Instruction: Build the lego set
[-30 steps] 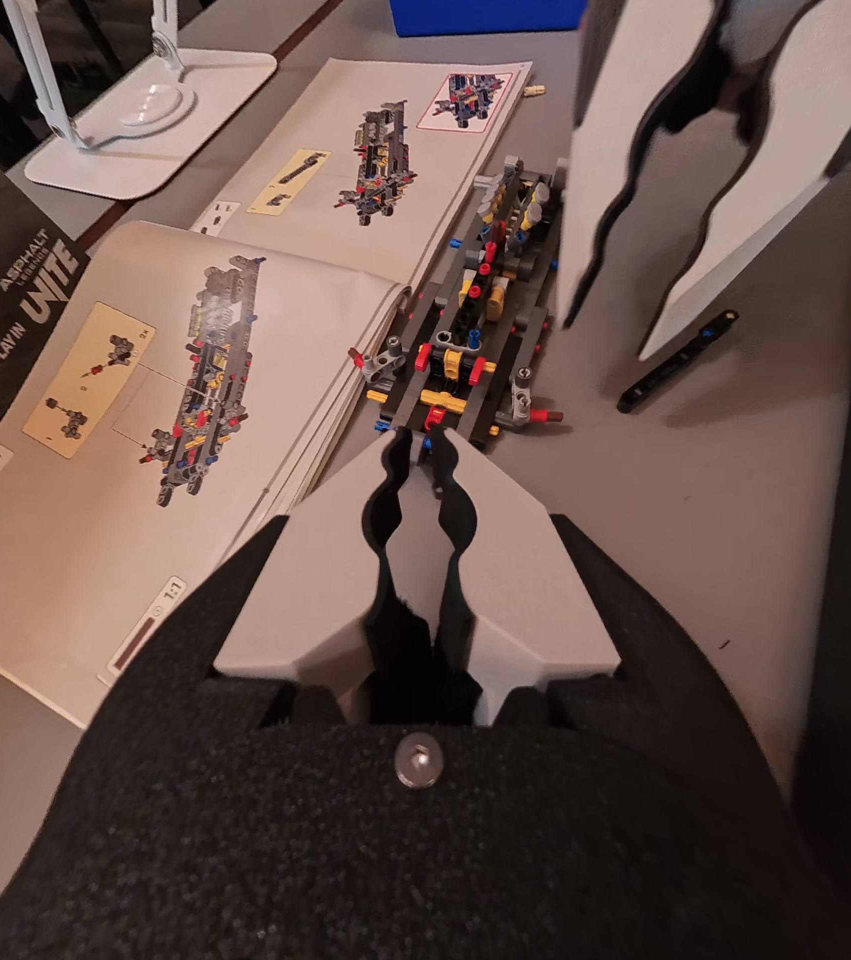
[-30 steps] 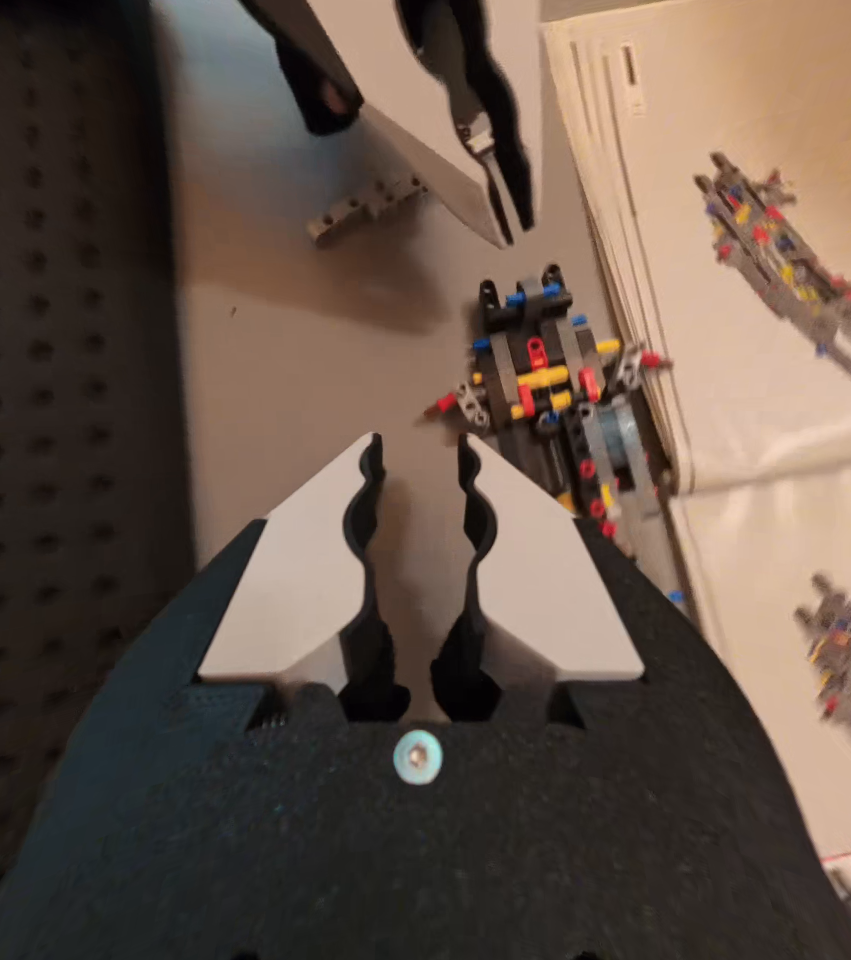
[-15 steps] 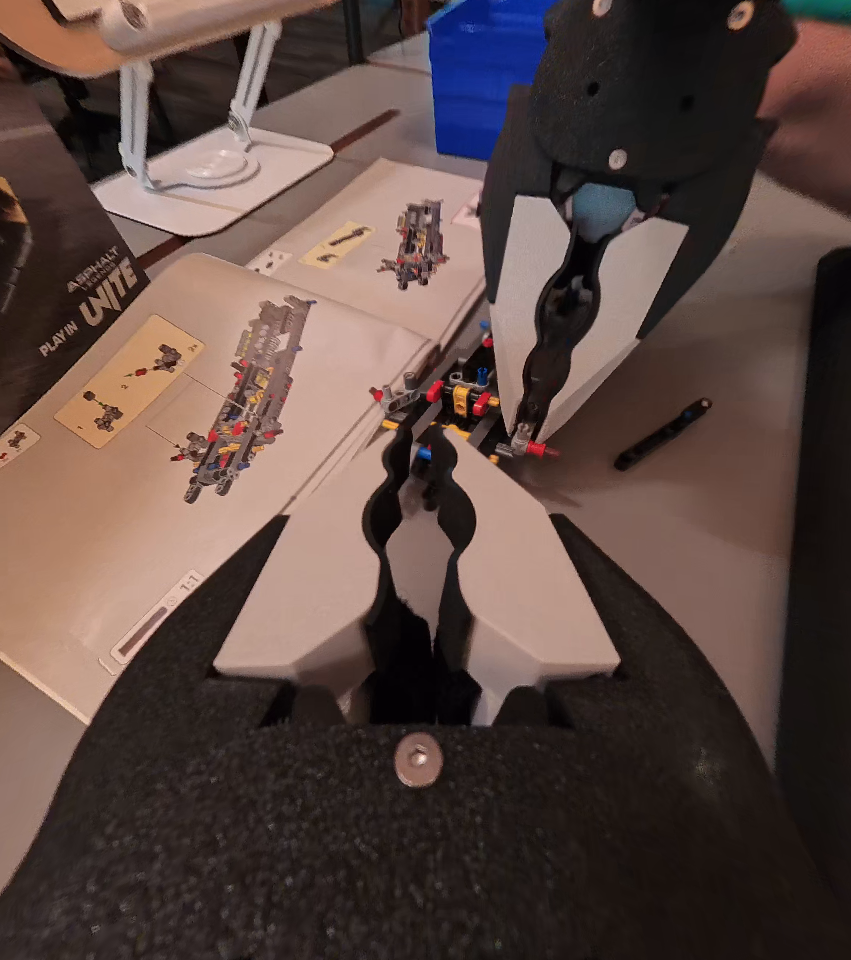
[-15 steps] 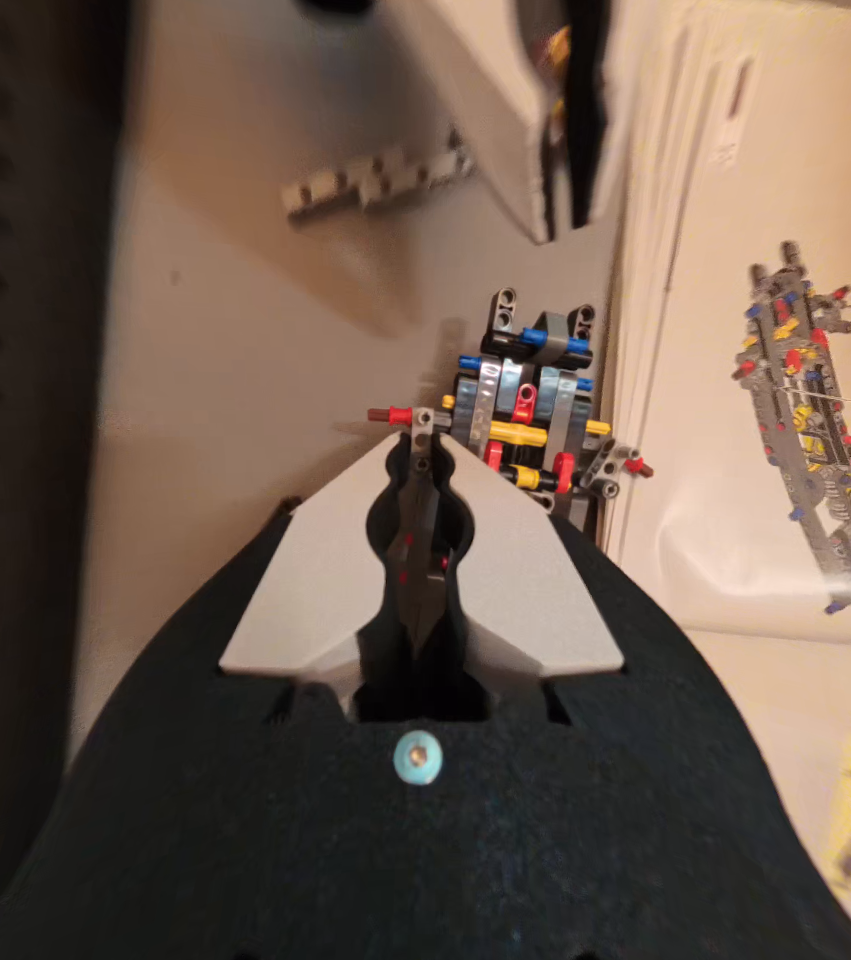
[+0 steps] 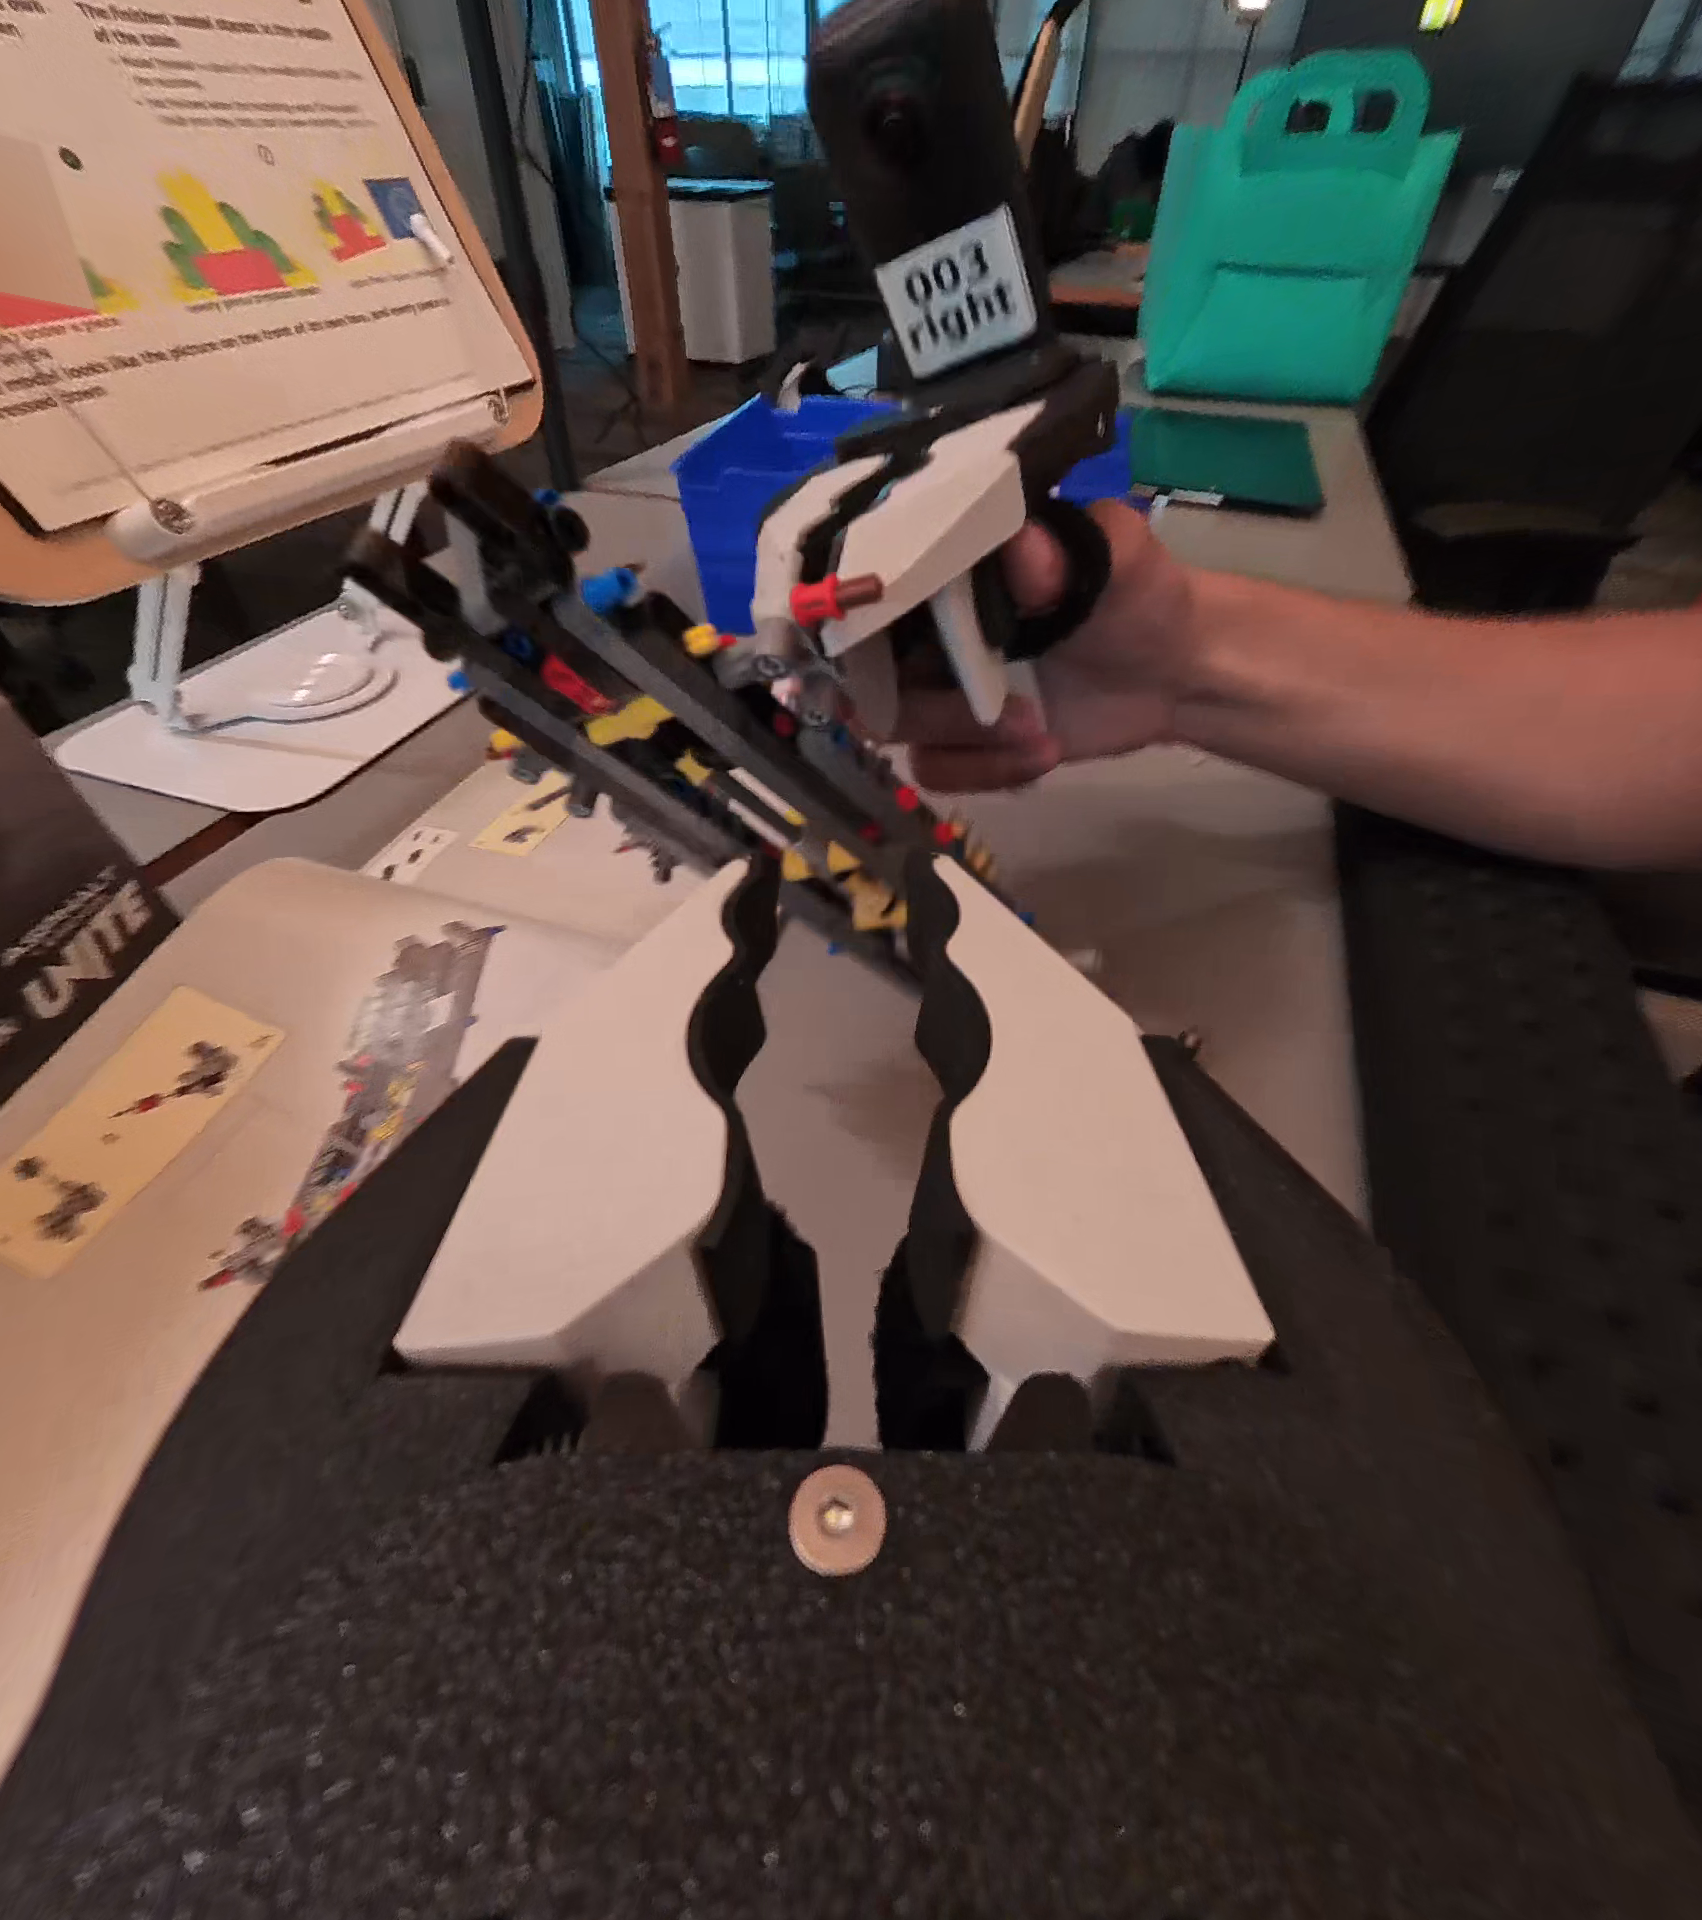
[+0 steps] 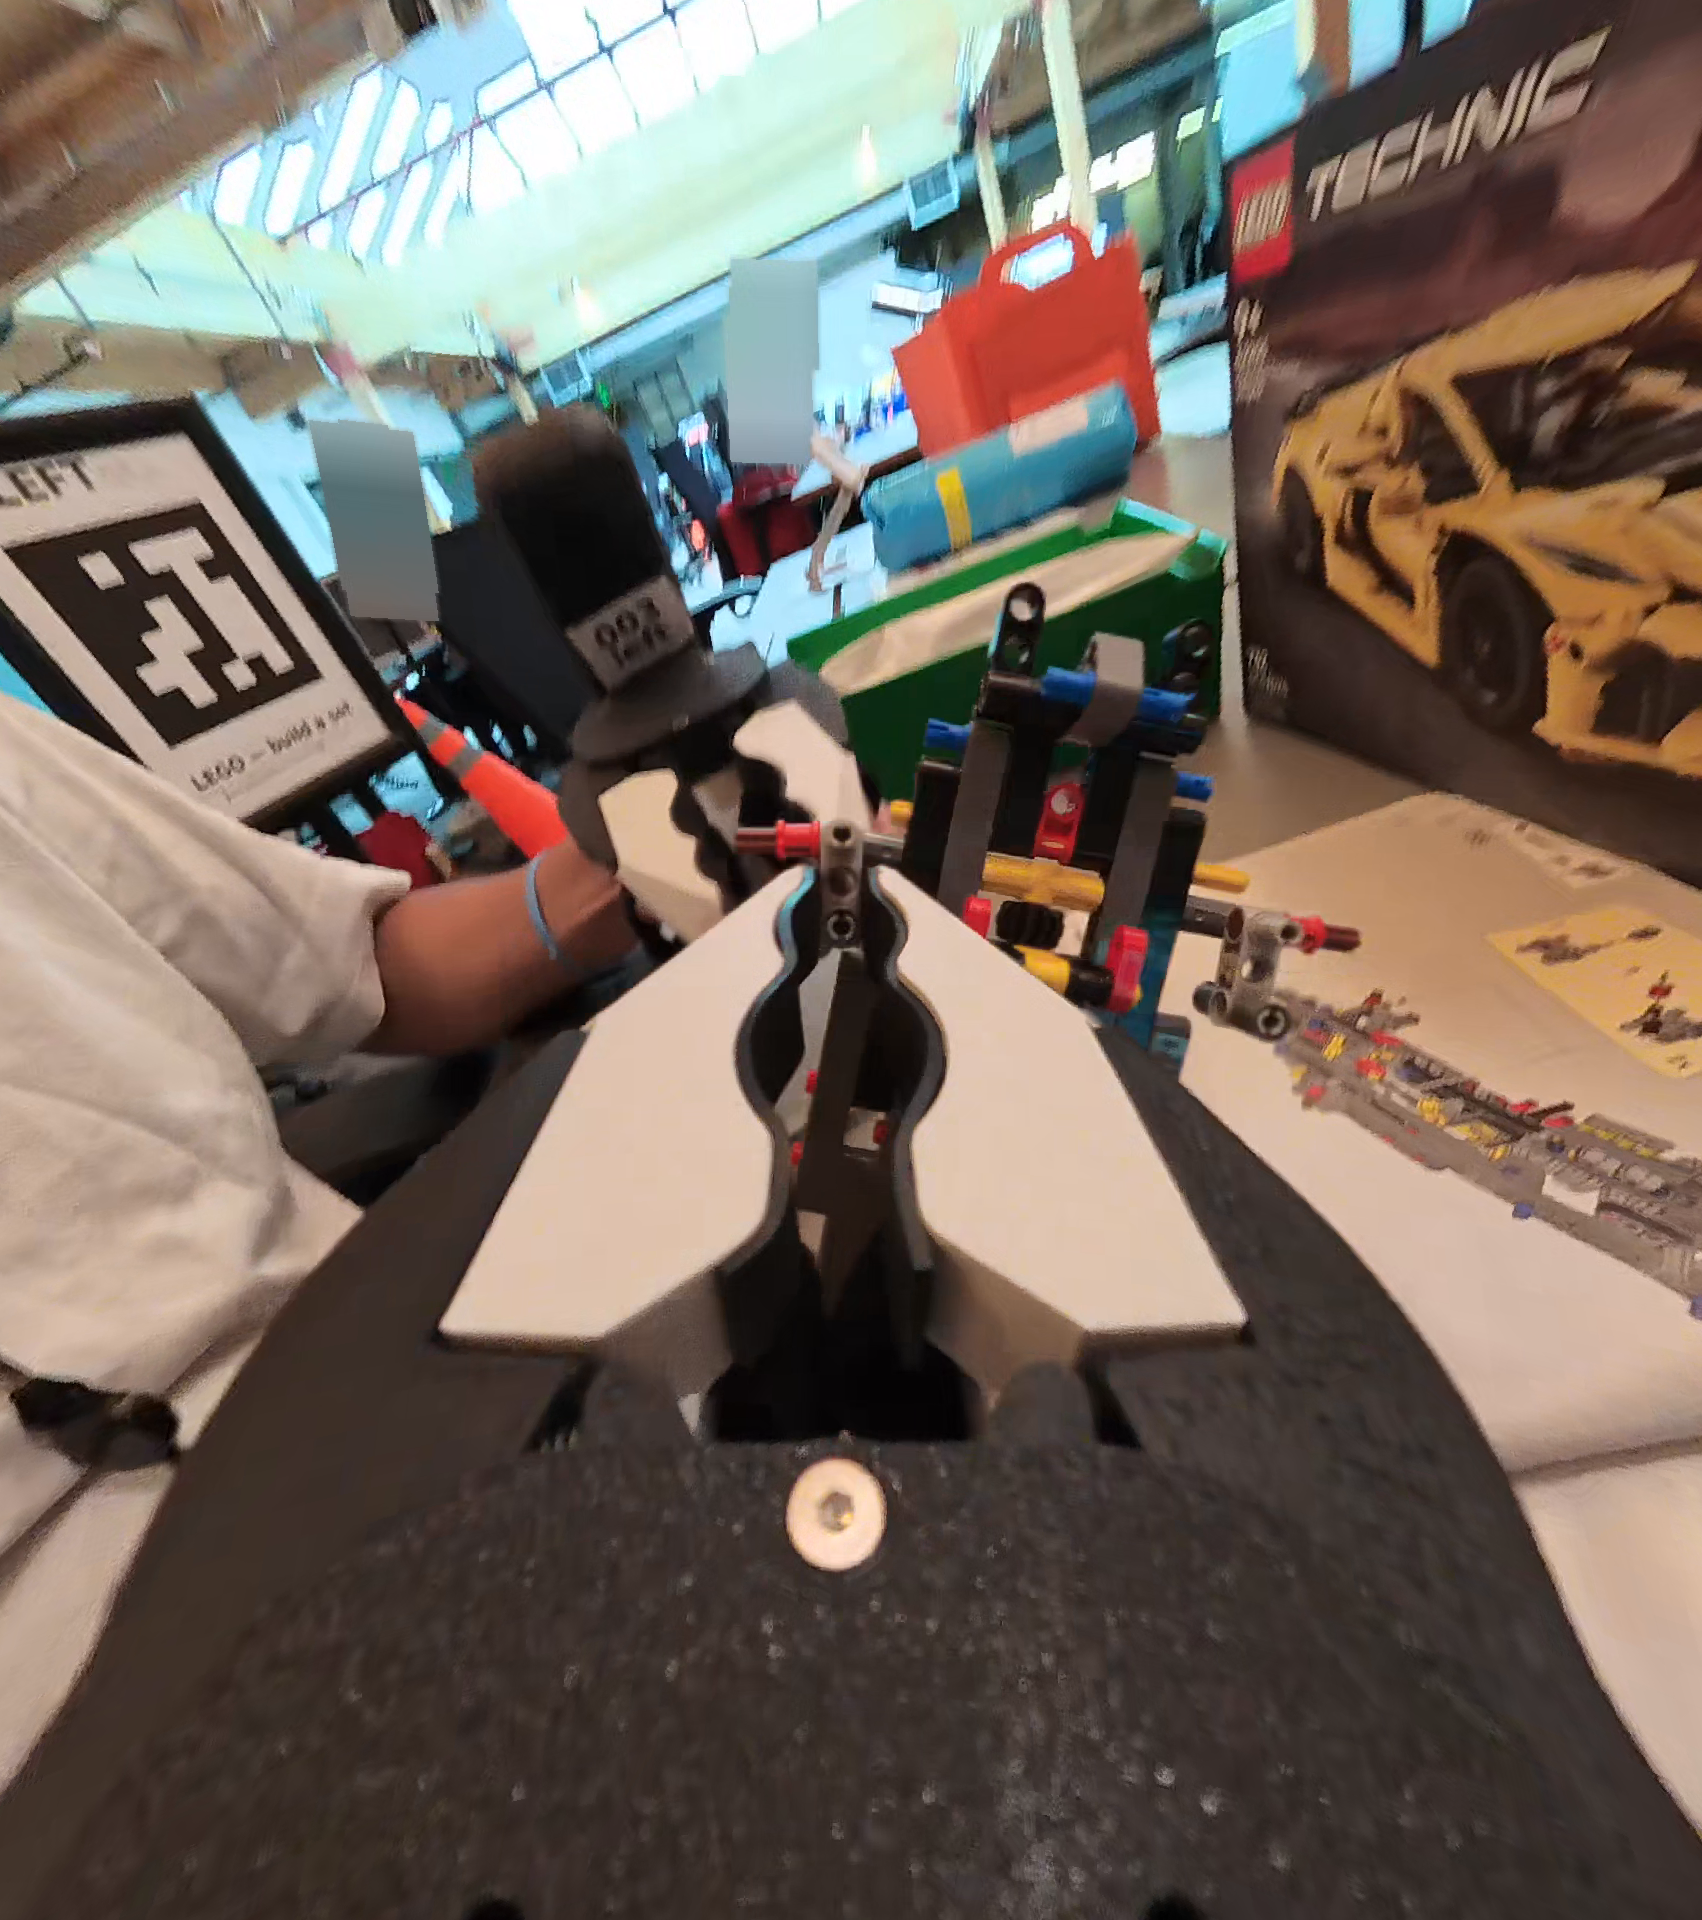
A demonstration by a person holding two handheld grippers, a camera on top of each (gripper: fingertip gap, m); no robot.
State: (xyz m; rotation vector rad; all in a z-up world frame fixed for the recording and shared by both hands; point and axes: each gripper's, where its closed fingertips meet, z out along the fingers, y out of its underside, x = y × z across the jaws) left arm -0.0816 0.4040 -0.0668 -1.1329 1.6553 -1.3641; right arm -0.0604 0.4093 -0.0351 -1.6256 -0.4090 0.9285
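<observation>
Lego chassis point(image 5: 681, 727) is held aloft over the instruction booklet point(image 5: 99, 1143), right gripper point(image 6: 842, 883) clenched on its side beam, left gripper point(image 5: 842, 904) spread unloaded; a steadying left grasp is probably called for.

Long dark lego chassis point(image 5: 660, 717) with red, yellow and blue pins, lifted and tilted above the open instruction booklet point(image 5: 151, 1143), one side beam clamped in the right gripper point(image 6: 842, 894)
</observation>
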